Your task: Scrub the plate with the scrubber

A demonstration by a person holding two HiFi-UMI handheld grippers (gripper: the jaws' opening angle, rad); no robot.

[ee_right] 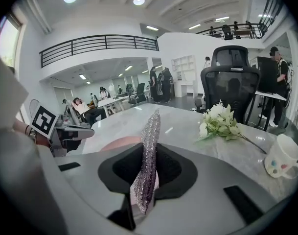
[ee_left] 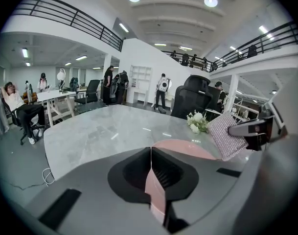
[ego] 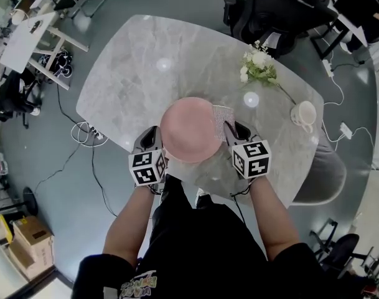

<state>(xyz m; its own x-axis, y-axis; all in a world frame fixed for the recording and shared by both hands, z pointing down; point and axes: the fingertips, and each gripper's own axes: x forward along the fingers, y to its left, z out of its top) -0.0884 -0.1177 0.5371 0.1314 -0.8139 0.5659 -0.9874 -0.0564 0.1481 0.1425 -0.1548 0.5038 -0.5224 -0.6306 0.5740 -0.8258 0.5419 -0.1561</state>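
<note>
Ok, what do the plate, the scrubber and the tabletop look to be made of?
The plate: matte pink, plastic or ceramic, can't tell; even colour, hardly any glare. The scrubber: thin pad of silvery metallic-looking mesh; its weave glitters. The tabletop: polished marble-look slab; grey veining, mirrored ceiling lights; real stone unsure.

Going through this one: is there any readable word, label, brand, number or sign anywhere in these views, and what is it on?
No text can be read.
Print on the person's black shirt: coloured lettering, too blurred and cut off to read.
Label on the cardboard box: too small to read.
Cubes on the left gripper and right gripper: black-and-white square markers, no letters or numbers.
</note>
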